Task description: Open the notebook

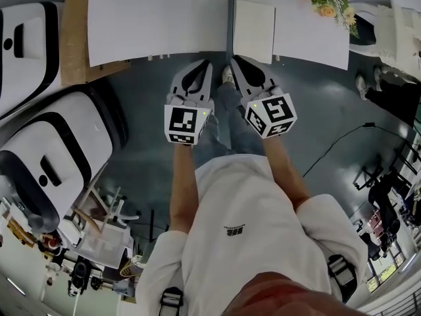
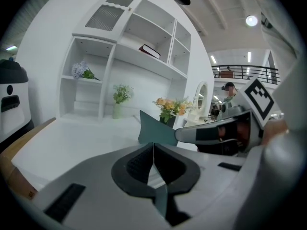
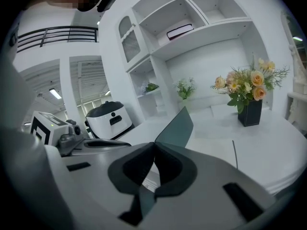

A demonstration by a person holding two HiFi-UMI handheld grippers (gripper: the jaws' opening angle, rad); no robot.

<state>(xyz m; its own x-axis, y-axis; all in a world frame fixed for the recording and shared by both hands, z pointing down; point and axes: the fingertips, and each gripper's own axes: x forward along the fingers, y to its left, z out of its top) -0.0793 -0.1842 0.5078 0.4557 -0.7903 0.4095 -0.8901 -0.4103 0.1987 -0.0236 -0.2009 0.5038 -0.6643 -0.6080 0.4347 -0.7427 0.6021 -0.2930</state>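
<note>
1. On the white worktop (image 1: 164,18), close to its near edge, lies the notebook (image 1: 254,30). Its white pages lie flat, and its teal cover (image 3: 175,127) stands nearly upright along their left side.
2. At the near lower corner of the notebook's cover we hold the right tool (image 3: 154,146). Its jaws are pressed together with the thin cover pinched between them.
3. Just left of the notebook, at the worktop's near edge, we hold the left tool (image 2: 153,146). Its jaws are pressed together on nothing, and it does not touch the notebook.
4. Beyond the notebook and to its right stands a black square vase (image 3: 250,112). It holds a bunch of peach and orange flowers (image 3: 245,85) with green leaves.
5. Behind the notebook, at the far side of the worktop, rises a white shelf unit (image 2: 115,56) split into open compartments.
6. One upper compartment, above and behind the notebook, holds a single book (image 2: 149,51) lying flat.
7. The wide lower niche behind the notebook holds a small pale vase (image 2: 118,110) with green sprigs.
8. A side compartment, further left of the notebook, holds a small pale posy (image 2: 82,71). We cannot make out what it stands in.
9. Well left of the notebook, past the end of the worktop, two white machines (image 1: 46,157) with black trim stand on the floor.
</note>
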